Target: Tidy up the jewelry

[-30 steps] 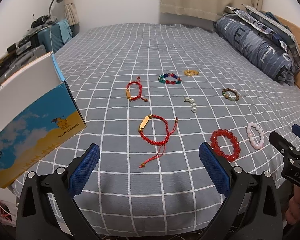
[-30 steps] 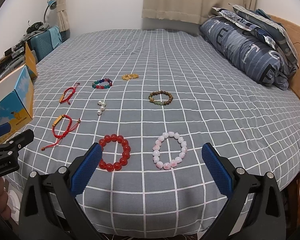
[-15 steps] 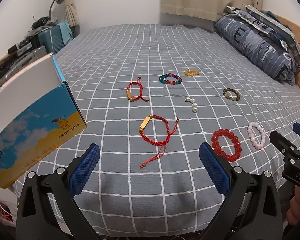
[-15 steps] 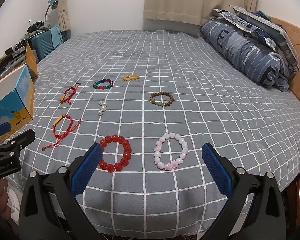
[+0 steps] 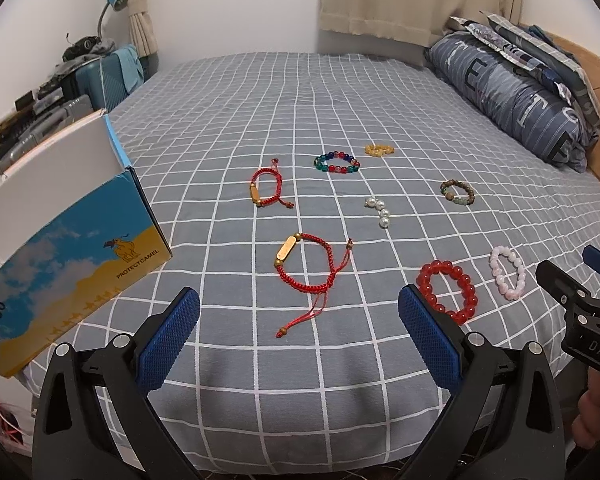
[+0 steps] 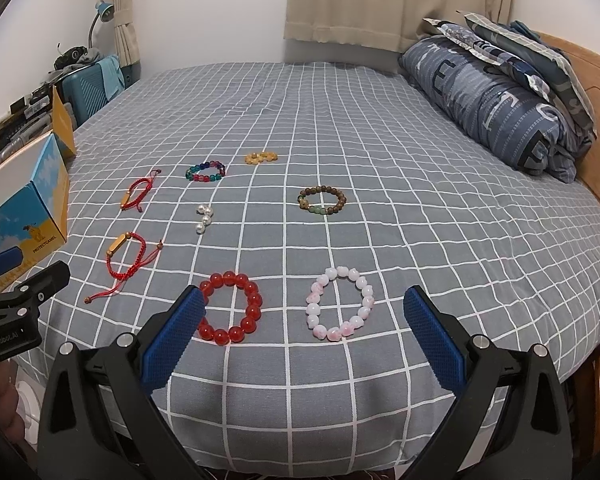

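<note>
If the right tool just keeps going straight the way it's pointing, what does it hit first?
Probably the pink bead bracelet, lying nearly centred ahead of the open right tool on the checked bedspread; the red bead bracelet sits by its left finger. Depth is uncertain.

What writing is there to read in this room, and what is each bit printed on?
"PROTECTCAMEL": on the blue and yellow cardboard box, under a camel drawing.
"to go": same box, lower left; the start is cut off.
"DAS": on the black right claw, cut off by the edge of the picture.
"GenRobot.AI": on the black left claw.
Large letters, including "T" and "E": on the rolled blue quilt; no whole word reads.
</note>
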`<state>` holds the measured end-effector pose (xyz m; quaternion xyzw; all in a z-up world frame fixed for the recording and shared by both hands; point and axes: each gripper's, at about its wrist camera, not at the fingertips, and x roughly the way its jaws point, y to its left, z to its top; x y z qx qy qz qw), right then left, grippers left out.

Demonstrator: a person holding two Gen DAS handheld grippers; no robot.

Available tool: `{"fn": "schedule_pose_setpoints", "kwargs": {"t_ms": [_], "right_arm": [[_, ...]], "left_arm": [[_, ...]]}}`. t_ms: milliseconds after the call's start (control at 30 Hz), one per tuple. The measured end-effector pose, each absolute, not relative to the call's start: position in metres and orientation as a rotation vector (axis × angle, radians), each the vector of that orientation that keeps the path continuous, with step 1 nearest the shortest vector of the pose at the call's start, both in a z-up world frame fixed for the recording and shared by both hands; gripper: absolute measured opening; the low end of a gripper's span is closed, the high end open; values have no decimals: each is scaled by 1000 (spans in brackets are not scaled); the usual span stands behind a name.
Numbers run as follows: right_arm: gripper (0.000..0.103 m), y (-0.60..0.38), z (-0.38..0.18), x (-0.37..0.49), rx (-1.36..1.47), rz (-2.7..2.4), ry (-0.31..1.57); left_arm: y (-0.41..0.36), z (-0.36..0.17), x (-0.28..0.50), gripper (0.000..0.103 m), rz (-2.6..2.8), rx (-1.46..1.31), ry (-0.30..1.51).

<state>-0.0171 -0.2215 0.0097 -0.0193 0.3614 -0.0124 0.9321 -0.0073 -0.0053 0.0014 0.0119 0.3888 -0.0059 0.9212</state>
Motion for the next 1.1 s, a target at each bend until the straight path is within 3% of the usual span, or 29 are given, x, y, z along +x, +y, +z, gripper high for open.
{"fn": "schedule_pose_setpoints", "kwargs": {"t_ms": [1100], "right_arm": [[96, -231, 7, 4, -39, -34, 737]], "left_arm": [[-11, -8, 21, 97, -2, 13, 812]]}}
